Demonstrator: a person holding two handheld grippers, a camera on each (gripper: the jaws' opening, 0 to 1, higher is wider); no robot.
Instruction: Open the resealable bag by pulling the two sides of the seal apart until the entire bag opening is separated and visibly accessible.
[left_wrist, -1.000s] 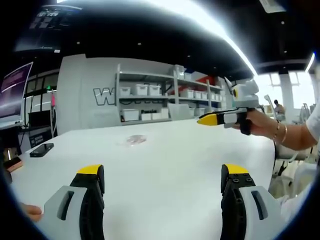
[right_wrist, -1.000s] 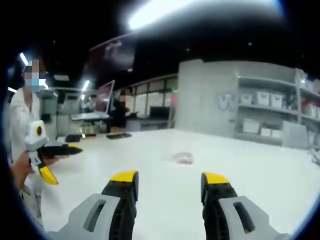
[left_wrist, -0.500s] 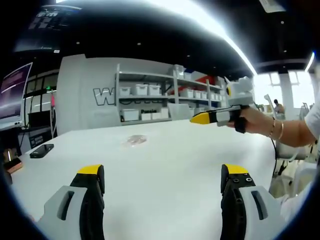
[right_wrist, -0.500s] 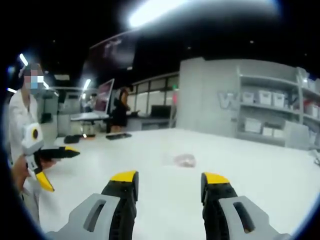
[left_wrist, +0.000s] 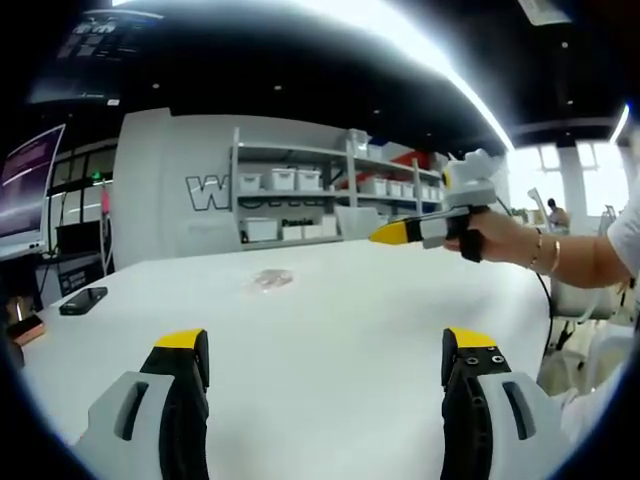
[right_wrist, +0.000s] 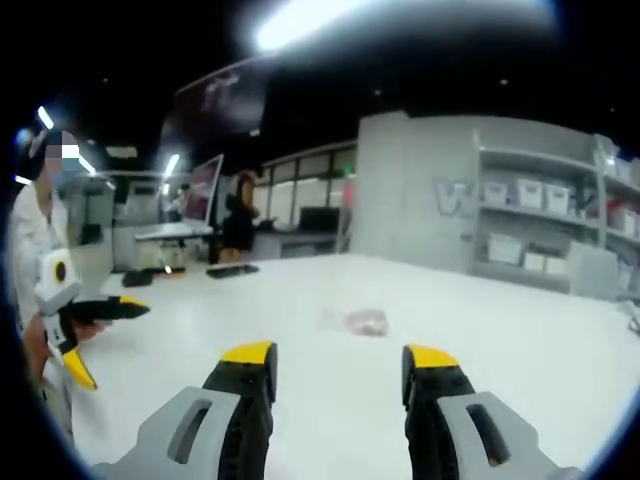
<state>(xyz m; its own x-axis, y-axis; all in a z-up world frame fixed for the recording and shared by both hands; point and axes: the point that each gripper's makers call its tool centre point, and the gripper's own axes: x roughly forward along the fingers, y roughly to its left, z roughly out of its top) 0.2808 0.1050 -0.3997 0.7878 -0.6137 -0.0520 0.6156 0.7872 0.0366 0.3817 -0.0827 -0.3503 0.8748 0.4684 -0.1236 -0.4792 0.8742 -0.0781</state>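
I hold my left tongs (left_wrist: 325, 365) low over a white table (left_wrist: 340, 330), jaws spread wide and gripping nothing. My right tongs (right_wrist: 338, 378) hover the same way, jaws apart and empty; in the left gripper view they reach in from the right, held in my hand (left_wrist: 495, 238). The small clear bag (left_wrist: 270, 281) lies flat on the table well ahead of both tools, untouched, its seal too small to make out. A dark phone (left_wrist: 83, 299) rests near the table's left edge, shelves (left_wrist: 300, 195) of white bins behind.
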